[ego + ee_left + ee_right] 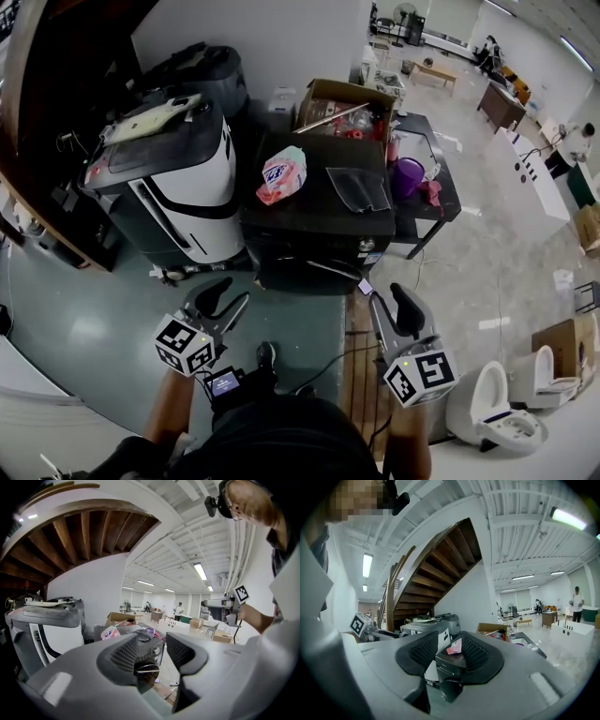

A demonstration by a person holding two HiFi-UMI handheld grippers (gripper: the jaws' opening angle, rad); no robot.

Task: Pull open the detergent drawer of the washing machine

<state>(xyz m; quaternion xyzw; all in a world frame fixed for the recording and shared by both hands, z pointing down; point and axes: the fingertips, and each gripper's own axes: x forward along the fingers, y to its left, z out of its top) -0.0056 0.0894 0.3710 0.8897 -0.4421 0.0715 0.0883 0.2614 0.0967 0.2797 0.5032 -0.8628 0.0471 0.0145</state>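
Grey-green floor (94, 309) before black washing machine (319, 225), left tongs (232, 292) and right tongs (388, 294) both parted, empty, short of it.

Detergent pouch (281, 175) on washing machine (319, 234); cardboard box (342, 103) behind; side table (441, 202) right; second appliance (178, 187) left.

The washing machine (302, 217), mid-frame in the head view, has a smooth, glossy black casing. The pink packet (281, 175) on it looks like shiny plastic film. The box (342, 98) above is matt brown cardboard. The floor (84, 319) at lower left is smooth with a sheen. In the left gripper view, the stair underside (79, 536) at upper left is brown wood. The left gripper (152, 652) is matt grey plastic with ribbed dark pads (124, 655).
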